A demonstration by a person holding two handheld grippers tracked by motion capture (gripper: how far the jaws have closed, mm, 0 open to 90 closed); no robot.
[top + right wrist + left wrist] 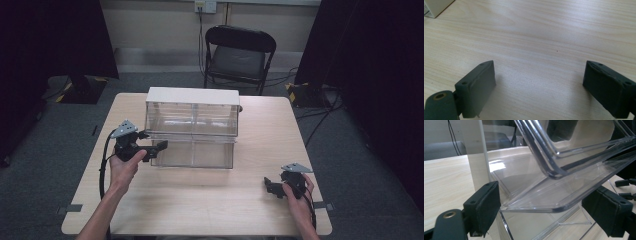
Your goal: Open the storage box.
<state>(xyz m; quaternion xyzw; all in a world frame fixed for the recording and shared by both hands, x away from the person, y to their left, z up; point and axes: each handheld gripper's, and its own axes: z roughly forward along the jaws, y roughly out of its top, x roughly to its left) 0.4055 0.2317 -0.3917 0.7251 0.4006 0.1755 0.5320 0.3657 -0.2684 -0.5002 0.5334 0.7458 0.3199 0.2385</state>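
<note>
The left gripper [541, 212] stands wide open, its jaws on either side of the front lip of a clear drawer [564, 187], gripping nothing; whether a pad touches the plastic I cannot tell. That drawer is pulled out of the lower left of a clear drawer box [192, 117] at the middle of the table [210, 200]. The right gripper [539, 85] is also wide open and holds nothing, over bare wood near the table's front right corner, well apart from the box.

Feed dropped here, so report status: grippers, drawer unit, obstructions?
Left gripper open at clear drawer unit, lower drawer's lip between jaws. Right gripper open, idle over table. Nothing obstructing.
</note>
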